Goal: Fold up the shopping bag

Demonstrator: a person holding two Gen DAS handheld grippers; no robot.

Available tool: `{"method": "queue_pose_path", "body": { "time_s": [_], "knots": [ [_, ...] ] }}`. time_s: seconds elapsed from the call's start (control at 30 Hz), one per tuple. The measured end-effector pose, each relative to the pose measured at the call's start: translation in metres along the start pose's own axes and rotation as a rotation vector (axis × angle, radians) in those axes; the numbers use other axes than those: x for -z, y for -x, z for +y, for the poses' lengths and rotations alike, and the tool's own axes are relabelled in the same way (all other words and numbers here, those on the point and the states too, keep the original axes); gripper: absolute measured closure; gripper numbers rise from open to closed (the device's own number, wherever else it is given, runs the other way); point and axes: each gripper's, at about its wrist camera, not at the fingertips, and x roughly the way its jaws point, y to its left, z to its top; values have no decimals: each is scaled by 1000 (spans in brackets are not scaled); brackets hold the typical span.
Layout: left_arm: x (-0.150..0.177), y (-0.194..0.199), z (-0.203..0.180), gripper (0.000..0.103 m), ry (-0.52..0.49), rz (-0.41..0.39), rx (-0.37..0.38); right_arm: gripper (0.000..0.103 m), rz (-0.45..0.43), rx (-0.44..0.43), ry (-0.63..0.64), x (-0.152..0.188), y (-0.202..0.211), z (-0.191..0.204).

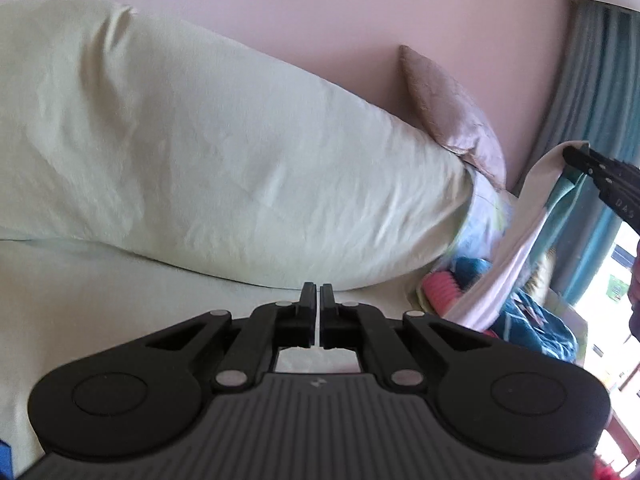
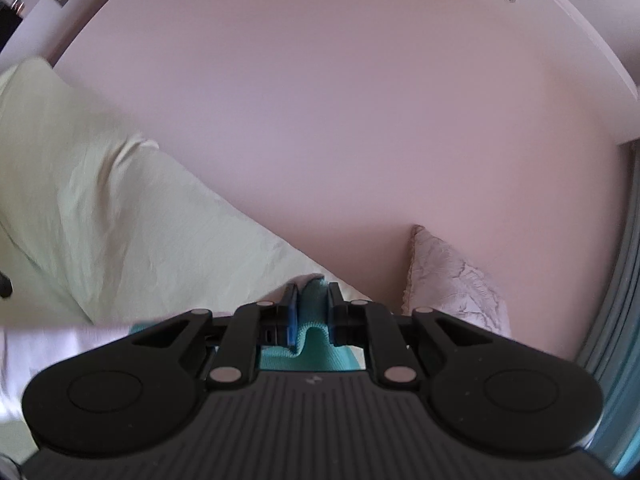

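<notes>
Teal fabric of the shopping bag (image 2: 314,320) bunches between the pads of your right gripper (image 2: 313,312), clenched on it and raised before the pink wall (image 2: 360,120). Your left gripper (image 1: 318,300) pinches a thin white edge, apparently the bag's, above the bed (image 1: 100,292). Judging by the hanging cloth, folding has barely begun.

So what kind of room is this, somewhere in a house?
Most likely a bedroom. A big pale green pillow leans against a pink wall, a smaller cushion stands beside it, and teal curtains hang by a bright window.
</notes>
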Motion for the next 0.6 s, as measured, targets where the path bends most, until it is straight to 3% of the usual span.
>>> {"method": "queue_pose_path", "body": {
  "time_s": [0.2, 0.37, 0.4, 0.43, 0.5, 0.6],
  "knots": [
    [61, 16, 2, 99, -60, 57, -64, 92, 12, -95, 62, -15, -15, 40],
    [116, -3, 6, 98, -120, 207, -114, 92, 114, -78, 50, 33, -9, 50],
    [119, -6, 0, 85, -160, 220, -104, 92, 175, -84, 31, 55, -13, 51],
    [121, -10, -6, 57, -201, 230, -92, 92, 235, -91, 12, 76, -16, 51],
    [127, -18, -28, 35, -349, 241, -40, 92, 311, -85, -3, 108, -21, 52],
    [136, -31, -49, 32, -482, 282, 66, 91, 419, -52, -31, 167, -25, 53]
  ]
}}
